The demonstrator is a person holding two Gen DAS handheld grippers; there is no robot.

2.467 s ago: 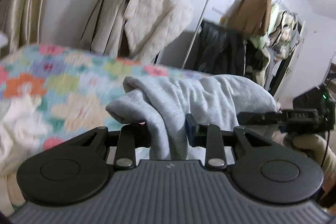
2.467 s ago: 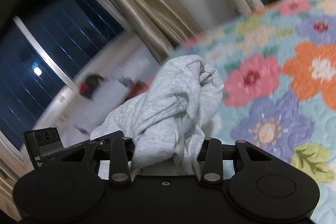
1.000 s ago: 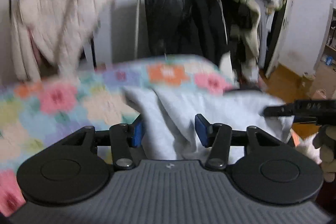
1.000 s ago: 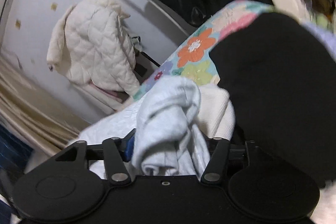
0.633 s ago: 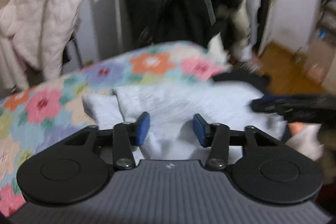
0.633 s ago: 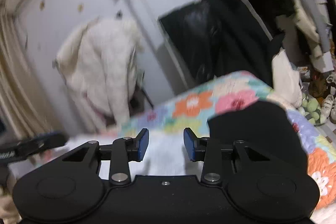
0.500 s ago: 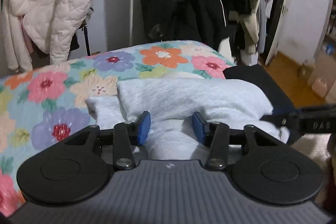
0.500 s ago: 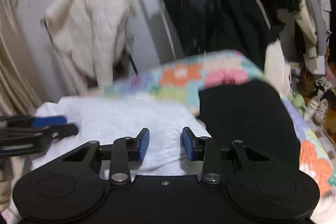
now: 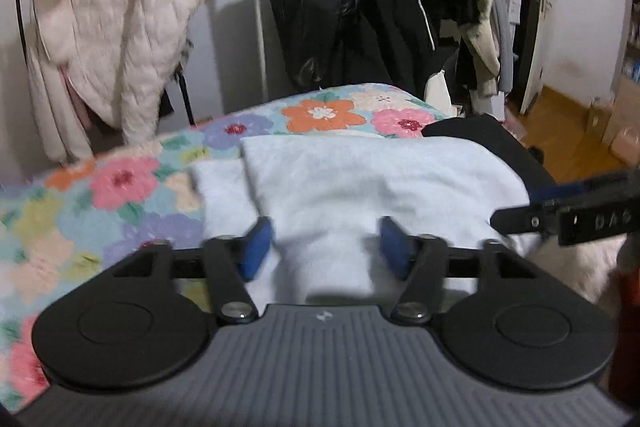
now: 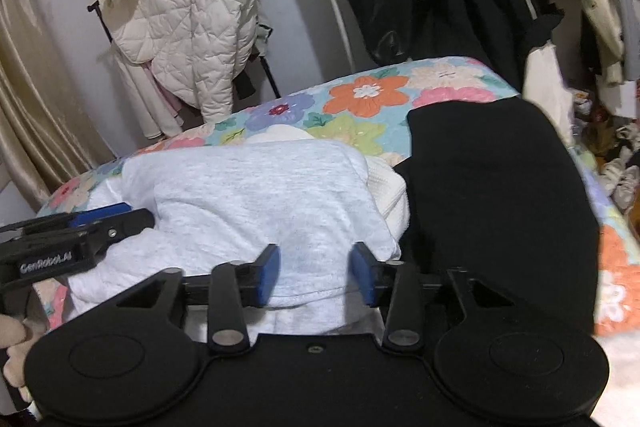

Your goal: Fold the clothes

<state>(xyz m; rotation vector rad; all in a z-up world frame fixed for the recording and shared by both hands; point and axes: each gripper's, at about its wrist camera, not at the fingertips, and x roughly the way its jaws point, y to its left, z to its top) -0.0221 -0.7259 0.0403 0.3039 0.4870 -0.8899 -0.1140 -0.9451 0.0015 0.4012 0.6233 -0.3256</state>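
A folded light grey garment [image 9: 372, 183] [image 10: 260, 195] lies flat on the floral bedspread [image 9: 120, 187], partly over a white knit piece [image 10: 386, 189]. My left gripper [image 9: 325, 249] hovers at its near edge. Its jaws are opening, and the blue pads [image 9: 256, 247] stand clear of the cloth that lies between them. My right gripper [image 10: 316, 275] is at the garment's near right edge, jaws also opening, pads [image 10: 364, 277] not pressing on the fabric. Each gripper shows in the other's view: the right gripper [image 9: 560, 215] at the right side, the left gripper [image 10: 80, 231] at the left.
A folded black garment [image 10: 492, 195] lies right of the grey one. A cream quilted jacket [image 10: 192, 11] and a black leather jacket [image 9: 340, 23] hang on racks behind the bed. Curtains [image 10: 24, 99] hang at left. Wooden floor [image 9: 568, 131] and boxes are at right.
Both grippers carried the bunched grey garment over, laid it down flat beside the black one and let go. Since half a second ago both pairs of jaws have widened.
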